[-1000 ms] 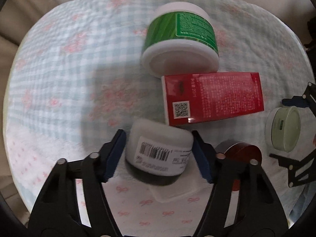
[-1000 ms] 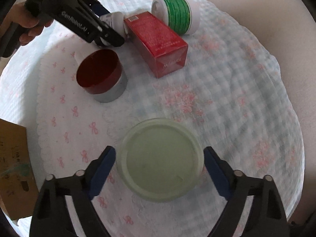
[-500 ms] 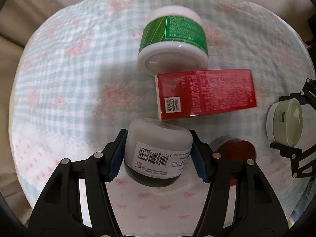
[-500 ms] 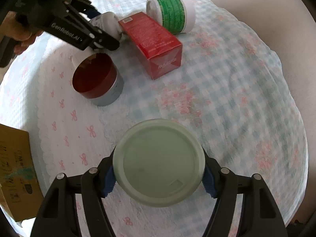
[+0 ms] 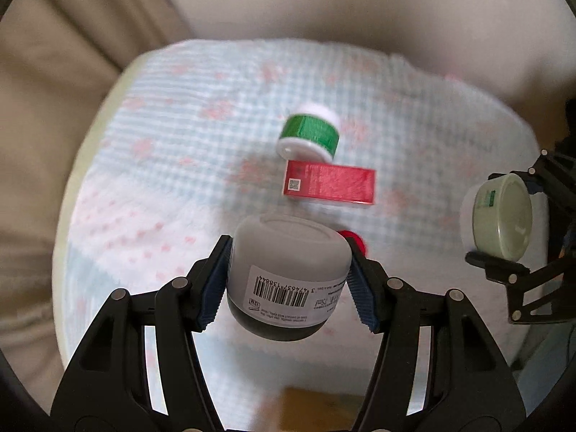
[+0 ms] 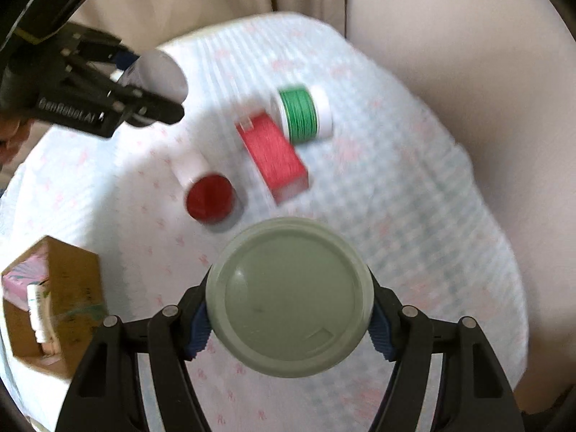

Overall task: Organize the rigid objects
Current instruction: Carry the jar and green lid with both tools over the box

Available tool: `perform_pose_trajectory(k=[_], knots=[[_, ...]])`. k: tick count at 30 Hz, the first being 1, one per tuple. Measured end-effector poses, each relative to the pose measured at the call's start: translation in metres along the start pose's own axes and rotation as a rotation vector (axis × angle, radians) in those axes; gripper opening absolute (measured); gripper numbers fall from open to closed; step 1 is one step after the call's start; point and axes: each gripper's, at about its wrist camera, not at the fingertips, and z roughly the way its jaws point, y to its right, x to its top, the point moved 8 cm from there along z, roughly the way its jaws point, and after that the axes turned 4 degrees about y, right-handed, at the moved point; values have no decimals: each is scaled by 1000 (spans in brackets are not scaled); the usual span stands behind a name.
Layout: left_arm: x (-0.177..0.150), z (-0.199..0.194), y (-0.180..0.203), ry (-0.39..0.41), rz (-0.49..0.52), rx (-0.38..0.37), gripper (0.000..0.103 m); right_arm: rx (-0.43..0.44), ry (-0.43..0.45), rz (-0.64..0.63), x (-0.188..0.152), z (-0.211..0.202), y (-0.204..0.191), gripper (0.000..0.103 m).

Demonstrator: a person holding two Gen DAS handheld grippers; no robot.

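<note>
My left gripper is shut on a grey-white jar with a barcode label and a dark lid, held tilted well above the table. In the right wrist view the same jar shows at the upper left. My right gripper is shut on a pale green round jar, also raised; that jar appears at the right edge of the left wrist view. On the cloth lie a green-labelled white jar on its side, a red box and a red-lidded jar.
A round table wears a blue checked cloth with pink flowers. A cardboard box holding a few items stands at its lower left edge. Beige sofa cushions surround the table.
Both grippers have risen from the table with their jars. The right gripper's jaws closed on the green jar, which stood loose between them a second ago.
</note>
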Motion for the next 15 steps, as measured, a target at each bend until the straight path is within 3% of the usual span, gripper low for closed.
perform_pose_trajectory(k=[6,15], knots=[[-30,-103,10,65,-192,57,57,47,68,-74,23,-77,-10,66],[-119,-231,1,168,-545,186,56,164,140,-203,53,-180,-56,66]])
